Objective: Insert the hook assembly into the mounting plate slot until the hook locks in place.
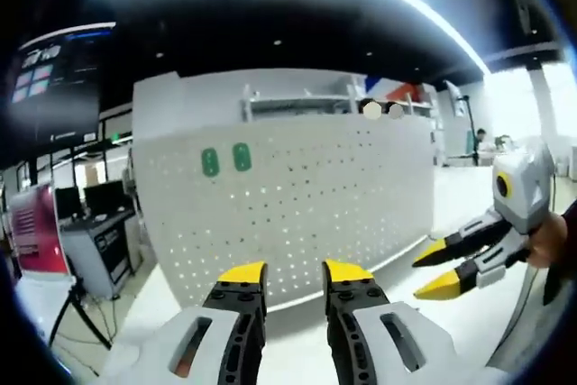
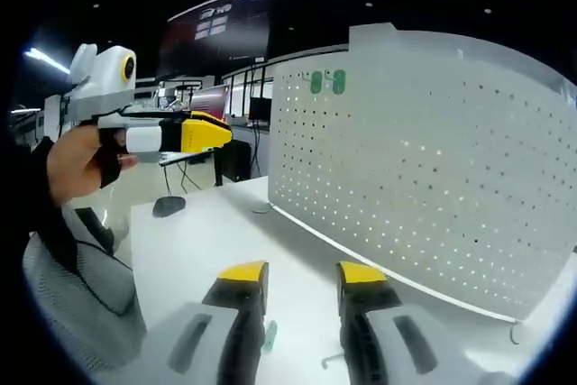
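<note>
The mounting plate [image 1: 297, 205] is a large white pegboard that stands upright on the white desk [image 2: 207, 241], and its face is covered with regular rows of small round holes. Near its upper edge two small green pieces [image 1: 225, 160] sit side by side on the board; they are oval and have a darker mark in the middle, and in the right gripper view they appear at the top left corner of the board [image 2: 327, 82]. On the desk, just between the jaws in the right gripper view, a small pale green part [image 2: 270, 336] lies flat, and beside it a thin metal hook-like wire [image 2: 332, 361]; I cannot tell their exact form. The left gripper [image 1: 295, 274] is open with nothing between its yellow tips, and it points at the lower part of the board. The right gripper [image 2: 302, 275] is open too and empty, above the desk.
</note>
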Available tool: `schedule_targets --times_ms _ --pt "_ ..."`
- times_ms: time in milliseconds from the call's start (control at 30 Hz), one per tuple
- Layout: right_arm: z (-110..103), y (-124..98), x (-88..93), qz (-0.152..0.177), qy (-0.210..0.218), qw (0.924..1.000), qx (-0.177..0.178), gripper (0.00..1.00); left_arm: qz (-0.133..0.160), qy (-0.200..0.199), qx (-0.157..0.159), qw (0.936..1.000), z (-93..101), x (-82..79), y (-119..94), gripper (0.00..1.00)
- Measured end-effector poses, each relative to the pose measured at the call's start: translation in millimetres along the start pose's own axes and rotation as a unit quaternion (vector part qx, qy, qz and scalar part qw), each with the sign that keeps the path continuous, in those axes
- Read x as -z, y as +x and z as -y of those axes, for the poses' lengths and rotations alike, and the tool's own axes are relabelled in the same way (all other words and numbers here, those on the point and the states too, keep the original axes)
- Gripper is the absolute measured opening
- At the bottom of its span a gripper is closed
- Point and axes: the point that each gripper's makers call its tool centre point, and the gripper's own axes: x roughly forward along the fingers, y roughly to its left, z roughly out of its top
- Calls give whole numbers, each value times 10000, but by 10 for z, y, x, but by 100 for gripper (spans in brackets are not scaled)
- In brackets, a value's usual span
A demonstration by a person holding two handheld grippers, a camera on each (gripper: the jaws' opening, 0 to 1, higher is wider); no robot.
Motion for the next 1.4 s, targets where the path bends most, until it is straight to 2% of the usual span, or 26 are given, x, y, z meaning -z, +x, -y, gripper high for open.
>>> schedule_targets --times_ms 133,300,400,567,767,1067,1400 --pt "-66 43 94 -167 -96 9998 -89 26 4 -83 37 10000 38 97 -122 25" --pt "-181 107 204 -352 -221 9988 -254 26 74 -173 -29 9998 7 113 -199 24" --pt "-274 153 354 -610 -287 9969 -403 25 66 -266 -12 9996 -5 142 -193 24" --pt "-403 233 599 -1024 -375 9922 -608 23 150 -258 17 9996 -5 96 -213 23" --pt "-499 338 770 -1350 -473 9870 -736 19 162 -343 13 9993 -51 92 -228 22" --pt "-451 524 960 -1769 -865 9780 -687 13 97 -425 137 9990 8 131 -211 21" --pt "-437 622 1131 -2068 -944 9713 -707 7 -25 -433 325 9985 92 187 -177 20"
